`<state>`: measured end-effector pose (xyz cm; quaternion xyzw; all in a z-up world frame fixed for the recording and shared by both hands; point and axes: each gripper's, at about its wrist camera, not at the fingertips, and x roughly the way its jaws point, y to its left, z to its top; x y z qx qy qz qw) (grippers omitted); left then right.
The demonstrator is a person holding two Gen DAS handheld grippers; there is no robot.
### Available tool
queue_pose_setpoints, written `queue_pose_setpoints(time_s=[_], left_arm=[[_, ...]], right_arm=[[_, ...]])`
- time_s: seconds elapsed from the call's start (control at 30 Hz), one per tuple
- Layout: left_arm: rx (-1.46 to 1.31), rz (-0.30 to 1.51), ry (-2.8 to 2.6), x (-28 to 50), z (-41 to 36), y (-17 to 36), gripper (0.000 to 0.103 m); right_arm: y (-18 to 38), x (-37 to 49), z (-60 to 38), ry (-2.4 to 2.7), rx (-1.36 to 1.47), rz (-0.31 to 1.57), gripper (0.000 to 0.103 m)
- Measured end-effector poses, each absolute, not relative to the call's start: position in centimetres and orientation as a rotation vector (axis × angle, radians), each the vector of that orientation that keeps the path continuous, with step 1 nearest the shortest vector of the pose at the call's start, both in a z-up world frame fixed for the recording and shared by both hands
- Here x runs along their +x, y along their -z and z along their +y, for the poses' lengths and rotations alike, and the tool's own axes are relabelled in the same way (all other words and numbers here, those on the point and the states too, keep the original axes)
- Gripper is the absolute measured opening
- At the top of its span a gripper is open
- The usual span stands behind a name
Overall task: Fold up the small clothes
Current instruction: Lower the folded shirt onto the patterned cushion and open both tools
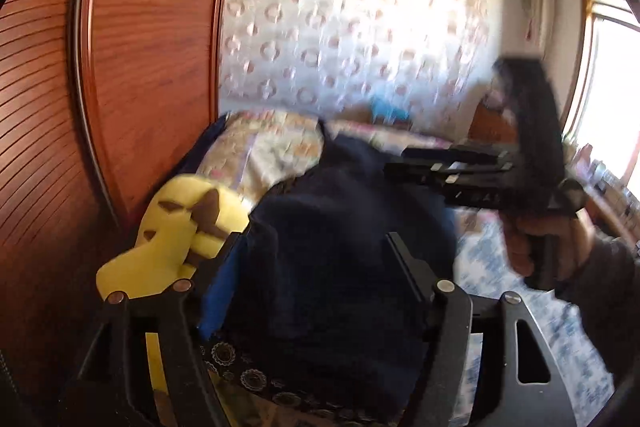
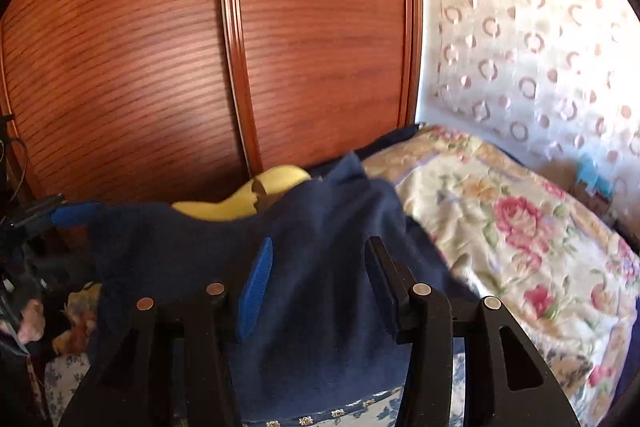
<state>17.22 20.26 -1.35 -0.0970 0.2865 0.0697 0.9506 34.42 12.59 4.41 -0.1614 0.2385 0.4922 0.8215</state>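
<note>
Mostly the navy garment (image 2: 320,251) lies heaped on the bed, its long axis running from the wooden wardrobe (image 2: 160,47) toward the floral quilt (image 2: 520,227), one corner peaking up near the wardrobe. Both the left gripper (image 1: 316,259) and right gripper (image 2: 320,267) stand with jaws apart, cloth lying loose between them, not pinched. Beside the wardrobe sits a yellow plush (image 1: 180,227). Quilt beyond the garment's edge lies free.
</note>
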Motion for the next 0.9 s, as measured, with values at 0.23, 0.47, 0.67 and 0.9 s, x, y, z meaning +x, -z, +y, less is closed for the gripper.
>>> queue_pose_setpoints(time_s=[0.23,0.47,0.67,0.9], left_arm=[[-0.213,0.707,-0.213,17.7,21.8,5.4,0.07],[-0.186,0.678,-0.224,16.7,20.9,4.4,0.071],[-0.155,0.623,-0.206,15.0,19.7,2.7,0.078],[-0.125,0.548,-0.162,12.9,16.9,0.1,0.088]], right_arm=[[-2.7,38.5,13.5,-0.988,-0.353,0.569,0.05],[-3.3,37.6,13.8,-0.973,-0.301,0.557,0.05],[-3.9,34.4,10.8,-0.933,-0.259,0.524,0.052],[-5.6,28.7,6.0,-0.903,-0.217,0.488,0.053]])
